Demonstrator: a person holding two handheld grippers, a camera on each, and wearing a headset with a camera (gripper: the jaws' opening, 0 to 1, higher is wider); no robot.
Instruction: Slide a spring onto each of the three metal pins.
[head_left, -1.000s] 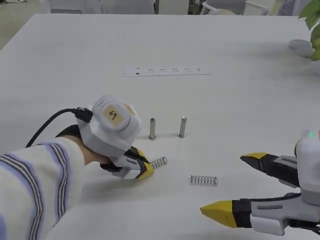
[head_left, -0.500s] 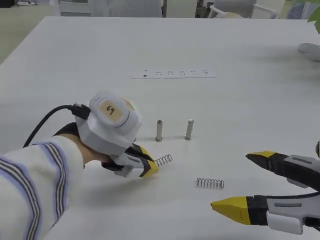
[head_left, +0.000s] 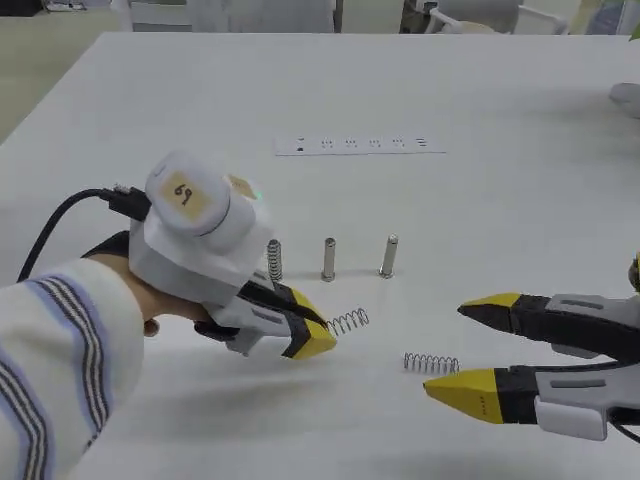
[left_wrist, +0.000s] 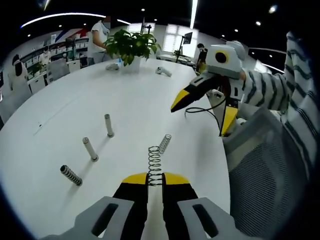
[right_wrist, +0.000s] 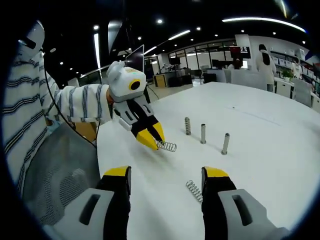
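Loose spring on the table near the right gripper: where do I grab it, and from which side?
Pinch the loose spring near its end closest to the right gripper, jaws across the coils, coming from above. It lies flat on its side, and an end grip should leave the far end free for a bare pin.

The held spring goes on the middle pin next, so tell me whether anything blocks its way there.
Nothing visible does: bare table lies between the held spring in the left gripper and the middle pin. The pin already carrying a spring stands off to one side; the loose spring lies near the right gripper.
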